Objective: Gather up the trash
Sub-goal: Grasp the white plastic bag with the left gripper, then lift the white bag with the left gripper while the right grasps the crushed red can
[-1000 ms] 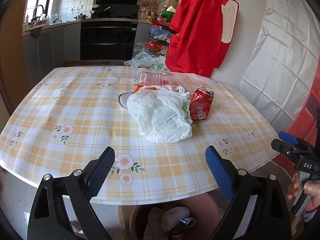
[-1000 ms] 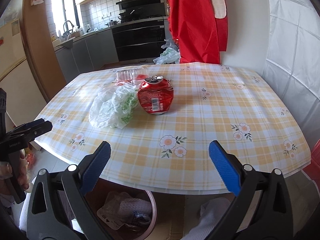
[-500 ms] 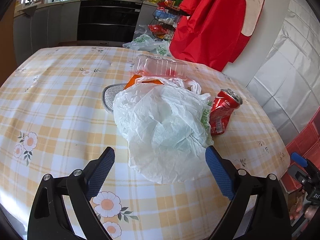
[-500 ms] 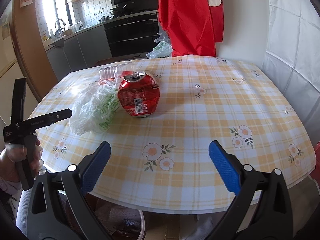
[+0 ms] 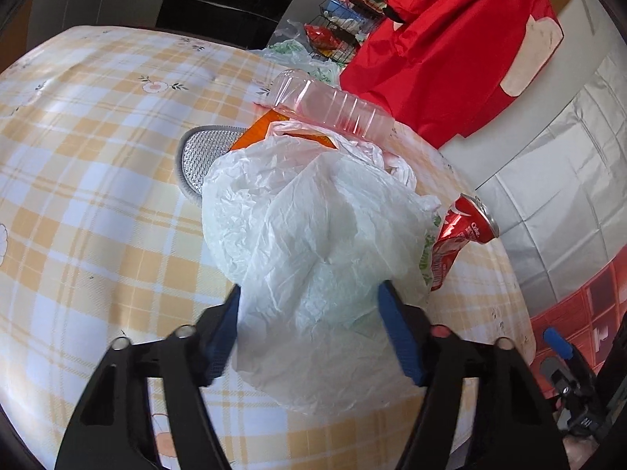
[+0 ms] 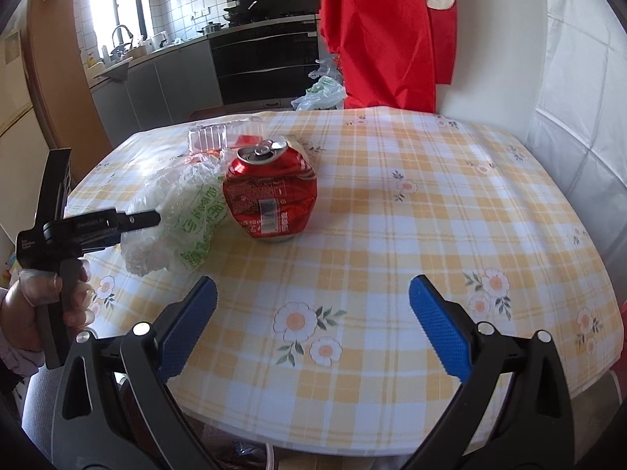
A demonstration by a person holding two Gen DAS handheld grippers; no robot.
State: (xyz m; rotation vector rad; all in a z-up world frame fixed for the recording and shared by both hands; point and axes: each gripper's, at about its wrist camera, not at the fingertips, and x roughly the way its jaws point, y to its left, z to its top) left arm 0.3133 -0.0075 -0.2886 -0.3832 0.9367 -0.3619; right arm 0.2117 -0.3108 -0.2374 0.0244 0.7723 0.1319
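The left gripper [image 5: 309, 327] has been brought down over the white plastic bag [image 5: 313, 235] — jaws closing around it; the right gripper [image 6: 313, 325] is held wide open, empty.

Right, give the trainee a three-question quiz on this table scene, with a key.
1. True or false: the right gripper holds the crushed red can.
2. What lies between the fingers of the left gripper? A. the clear plastic container B. the white plastic bag C. the can
3. Fill in: in the right wrist view, the can stands on the table directly to the ____ of the bag.

Key:
1. False. That gripper is open over bare tablecloth, short of the can.
2. B. The jaws are closing around the bag.
3. Right.
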